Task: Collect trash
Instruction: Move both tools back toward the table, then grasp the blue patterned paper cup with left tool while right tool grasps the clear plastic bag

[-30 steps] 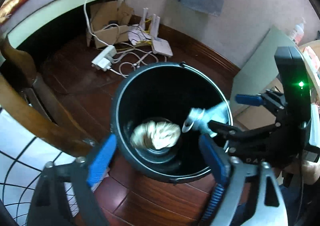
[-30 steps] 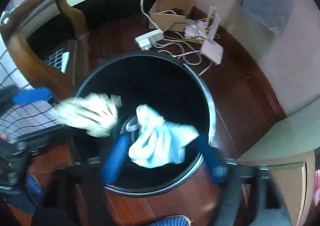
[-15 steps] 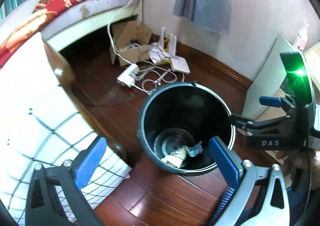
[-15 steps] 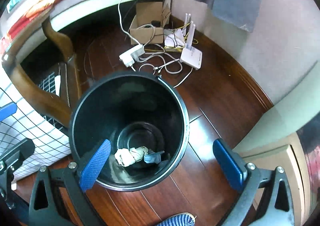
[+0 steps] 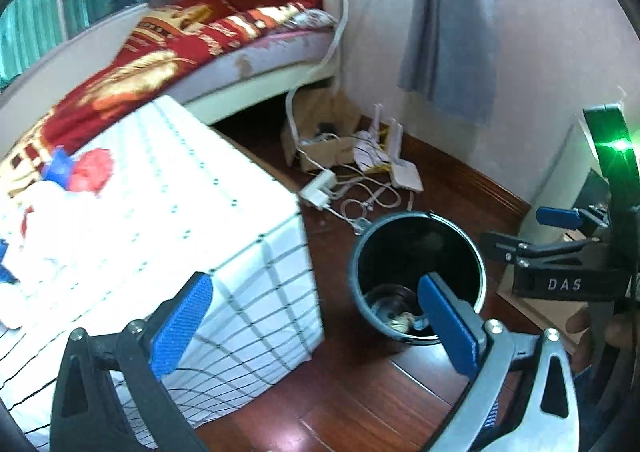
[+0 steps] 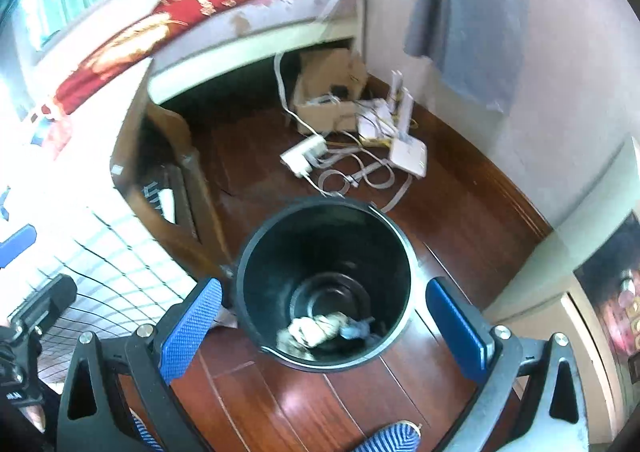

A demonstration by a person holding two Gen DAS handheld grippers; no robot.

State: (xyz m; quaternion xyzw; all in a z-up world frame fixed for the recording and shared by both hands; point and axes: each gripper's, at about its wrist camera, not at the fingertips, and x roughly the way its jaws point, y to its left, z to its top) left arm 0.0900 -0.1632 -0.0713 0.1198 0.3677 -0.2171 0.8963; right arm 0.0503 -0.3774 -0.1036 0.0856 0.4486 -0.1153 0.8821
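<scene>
A black bin (image 6: 248,252) stands on the wood floor. On its bottom lie a crumpled whitish wad (image 6: 312,332) and a small blue scrap (image 6: 354,330). My right gripper (image 6: 322,292) hangs above the bin, open, with nothing between its blue pads. My left gripper (image 5: 316,284) is open and empty too, high over the corner of a table in a white checked cloth (image 5: 168,211), with the bin (image 5: 356,252) to its right. Red and blue scraps (image 5: 86,171) lie on that table at the far left. The right gripper (image 5: 528,232) also shows at the right edge.
Beyond the bin, a power strip (image 6: 304,155), loose cables, a router (image 6: 408,151) and a cardboard box (image 6: 328,99) crowd the floor by the wall. A bed (image 5: 200,39) runs behind the table. A wooden chair frame (image 6: 176,171) stands left of the bin, a pale cabinet (image 6: 540,312) right.
Both grippers let go of their wads, which fell to the bin's bottom. Both jaws spread wide, and both hands rose and drew back from the bin, bringing the table and bed into view.
</scene>
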